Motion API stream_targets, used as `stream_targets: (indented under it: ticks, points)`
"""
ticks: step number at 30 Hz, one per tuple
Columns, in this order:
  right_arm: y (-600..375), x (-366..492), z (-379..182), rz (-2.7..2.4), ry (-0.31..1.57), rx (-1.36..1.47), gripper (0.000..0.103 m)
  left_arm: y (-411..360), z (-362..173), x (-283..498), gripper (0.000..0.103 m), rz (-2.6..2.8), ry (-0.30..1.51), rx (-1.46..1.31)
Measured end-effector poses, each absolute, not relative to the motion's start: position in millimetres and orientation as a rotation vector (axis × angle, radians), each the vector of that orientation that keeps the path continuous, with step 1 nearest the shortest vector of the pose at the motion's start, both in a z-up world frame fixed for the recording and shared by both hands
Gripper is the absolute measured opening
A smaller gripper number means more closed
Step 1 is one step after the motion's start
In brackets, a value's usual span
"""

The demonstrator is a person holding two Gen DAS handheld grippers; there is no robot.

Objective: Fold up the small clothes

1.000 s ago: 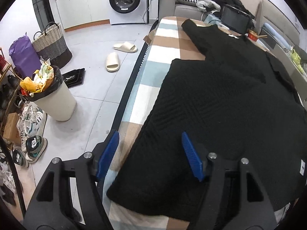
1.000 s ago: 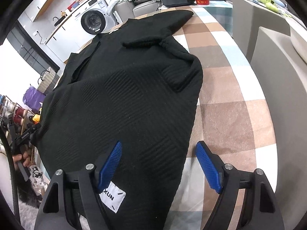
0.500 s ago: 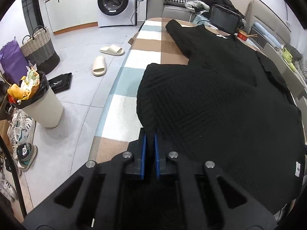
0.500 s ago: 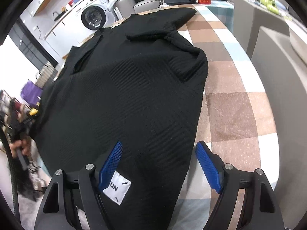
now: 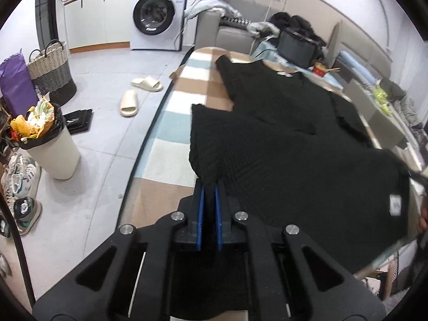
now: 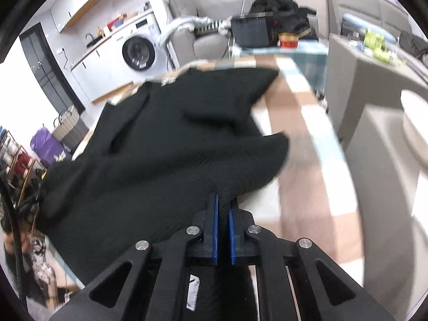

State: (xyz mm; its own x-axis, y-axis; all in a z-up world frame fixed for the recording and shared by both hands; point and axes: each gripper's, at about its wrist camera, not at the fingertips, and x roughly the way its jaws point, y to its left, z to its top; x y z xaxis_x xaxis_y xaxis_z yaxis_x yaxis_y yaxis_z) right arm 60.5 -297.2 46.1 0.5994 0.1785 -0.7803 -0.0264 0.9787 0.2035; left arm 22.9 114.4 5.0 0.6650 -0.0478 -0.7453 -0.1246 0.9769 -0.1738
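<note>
A black knit sweater (image 5: pixel 289 160) lies spread on a checked table cover (image 5: pixel 171 133). My left gripper (image 5: pixel 209 187) is shut on the sweater's near left hem corner, and the cloth bunches up at the blue pads. My right gripper (image 6: pixel 224 200) is shut on the sweater's (image 6: pixel 160 155) near right hem corner, lifting it off the cover (image 6: pixel 302 160). A white label (image 5: pixel 394 204) on the hem shows at the right in the left wrist view. The sleeves lie toward the far end.
A full white bin (image 5: pixel 48 144), a woven basket (image 5: pixel 50 72), a purple bag and shoes stand on the floor to the left. Two slippers (image 5: pixel 129 101) lie near the table. A washing machine (image 5: pixel 156 16), a sofa and a dark monitor (image 5: pixel 297 48) are at the back.
Both grippers were open over the hem a second ago. The left shut on the hem first, then the right. Both hem corners now lift and bunch forward.
</note>
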Motion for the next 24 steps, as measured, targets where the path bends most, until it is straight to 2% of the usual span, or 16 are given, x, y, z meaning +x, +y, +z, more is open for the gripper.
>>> stream_targets:
  ticks: [4,7,9,10,11,12,13,14,15,24]
  points:
    - [-309.2,89.1,56.1,0.07,0.879,0.167,0.006,97.9,6.2,3.3,0.005,0.033,0.831,-0.21]
    - [-312.6,102.2,41.7,0.076,0.925,0.174,0.008,93.4,-5.5,-2.6,0.005,0.051,0.846,-0.227]
    - [-317.2,100.4,29.0,0.09,0.975,0.205,0.016,94.9,-15.2,-4.2,0.006,0.078,0.876,-0.242]
    - [-320.9,97.7,24.3,0.093,0.996,0.221,0.019,96.3,-18.8,-4.2,0.01,0.084,0.883,-0.244]
    - [-324.3,93.5,19.6,0.098,1.011,0.237,0.028,97.9,-21.7,-4.5,0.02,0.093,0.893,-0.245]
    - [-327.5,87.5,16.0,0.1,1.014,0.252,0.042,100.1,-23.2,-5.2,0.027,0.103,0.901,-0.251]
    - [-331.3,77.5,13.5,0.094,1.01,0.269,0.05,103.0,-24.7,-5.4,0.043,0.11,0.905,-0.26]
    - [-335.9,69.9,12.1,0.088,1.006,0.283,0.062,105.8,-25.4,-6.3,0.053,0.111,0.904,-0.272]
    - [-340.4,62.2,10.9,0.085,1.004,0.294,0.067,107.8,-25.6,-8.3,0.056,0.104,0.902,-0.283]
    - [-346.3,43.6,-0.9,0.069,1.056,0.218,0.067,110.5,-43.6,17.3,0.057,0.121,0.979,-0.25]
